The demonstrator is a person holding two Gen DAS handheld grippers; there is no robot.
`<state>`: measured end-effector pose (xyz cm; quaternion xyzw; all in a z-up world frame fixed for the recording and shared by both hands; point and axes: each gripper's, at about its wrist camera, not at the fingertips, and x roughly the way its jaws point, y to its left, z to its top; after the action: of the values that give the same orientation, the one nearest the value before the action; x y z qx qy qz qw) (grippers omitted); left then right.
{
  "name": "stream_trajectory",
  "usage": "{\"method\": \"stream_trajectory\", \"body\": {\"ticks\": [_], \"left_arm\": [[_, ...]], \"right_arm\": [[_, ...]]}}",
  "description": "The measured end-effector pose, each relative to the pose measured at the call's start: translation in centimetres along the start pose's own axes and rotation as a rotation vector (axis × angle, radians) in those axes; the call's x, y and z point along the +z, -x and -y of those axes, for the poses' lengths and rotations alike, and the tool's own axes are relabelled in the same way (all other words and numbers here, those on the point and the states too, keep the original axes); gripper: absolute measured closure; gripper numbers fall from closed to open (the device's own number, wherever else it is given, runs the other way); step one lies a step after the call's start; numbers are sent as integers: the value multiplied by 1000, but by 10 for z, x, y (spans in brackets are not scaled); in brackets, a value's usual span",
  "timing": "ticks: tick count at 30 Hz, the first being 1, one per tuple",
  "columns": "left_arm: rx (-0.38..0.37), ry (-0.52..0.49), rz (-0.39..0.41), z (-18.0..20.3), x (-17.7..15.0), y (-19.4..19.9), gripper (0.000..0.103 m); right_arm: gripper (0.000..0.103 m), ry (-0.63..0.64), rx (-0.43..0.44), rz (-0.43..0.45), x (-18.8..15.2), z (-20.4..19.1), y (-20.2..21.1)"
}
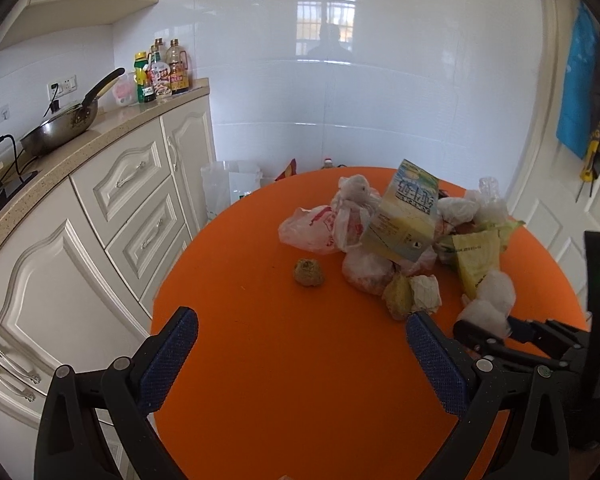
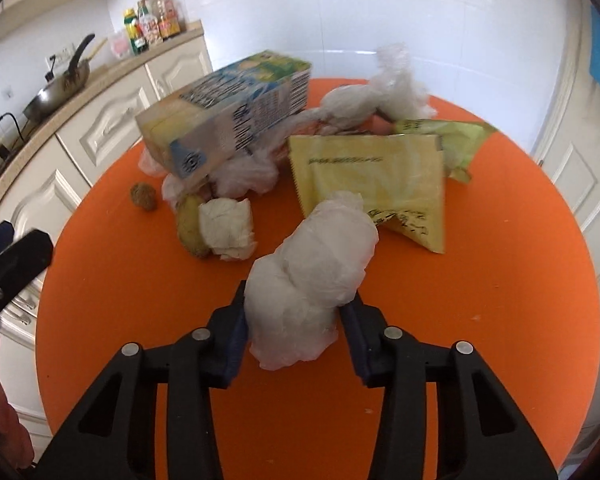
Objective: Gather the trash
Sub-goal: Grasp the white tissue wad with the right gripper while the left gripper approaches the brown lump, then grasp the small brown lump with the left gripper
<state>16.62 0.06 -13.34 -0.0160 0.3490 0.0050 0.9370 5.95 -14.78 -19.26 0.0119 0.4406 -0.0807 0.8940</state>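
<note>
A heap of trash lies on the round orange table [image 1: 260, 380]: a yellow-blue drink carton [image 1: 404, 216] tilted on knotted plastic bags, a yellow packet [image 2: 372, 184], a crumpled tissue [image 2: 228, 228] against a yellowish lump, and a small brown ball [image 1: 308, 273] off to the left. A white plastic wad [image 2: 312, 264] sits nearest to me. My right gripper [image 2: 299, 296] is shut on it, one pad pressing each side. My left gripper [image 1: 302, 318] stands open over bare tabletop, short of the brown ball, with nothing between its fingers.
Cream cabinets and a counter [image 1: 100, 136] run along the left, holding a wok [image 1: 60, 124] and bottles [image 1: 164, 72]. A clear plastic bag [image 1: 228, 188] stands on the floor beyond the table. A white door with a blue cloth [image 1: 580, 92] is on the right.
</note>
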Motion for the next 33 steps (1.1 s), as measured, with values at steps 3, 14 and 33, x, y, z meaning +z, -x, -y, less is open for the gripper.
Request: {"method": "stream_trajectory", "body": {"ticks": [3,14,33], "left_arm": [[-17,-19,-17,10,-2,-5,1],[22,-64,-120,37,3,-68,2],[-170,-49,-181,38,20,-116,86]], "right_arm": [[60,-26,3,15,-1,15,9],[60,-48,37,31,-2,35,19],[60,-61,68,36,-3,46,21]]}}
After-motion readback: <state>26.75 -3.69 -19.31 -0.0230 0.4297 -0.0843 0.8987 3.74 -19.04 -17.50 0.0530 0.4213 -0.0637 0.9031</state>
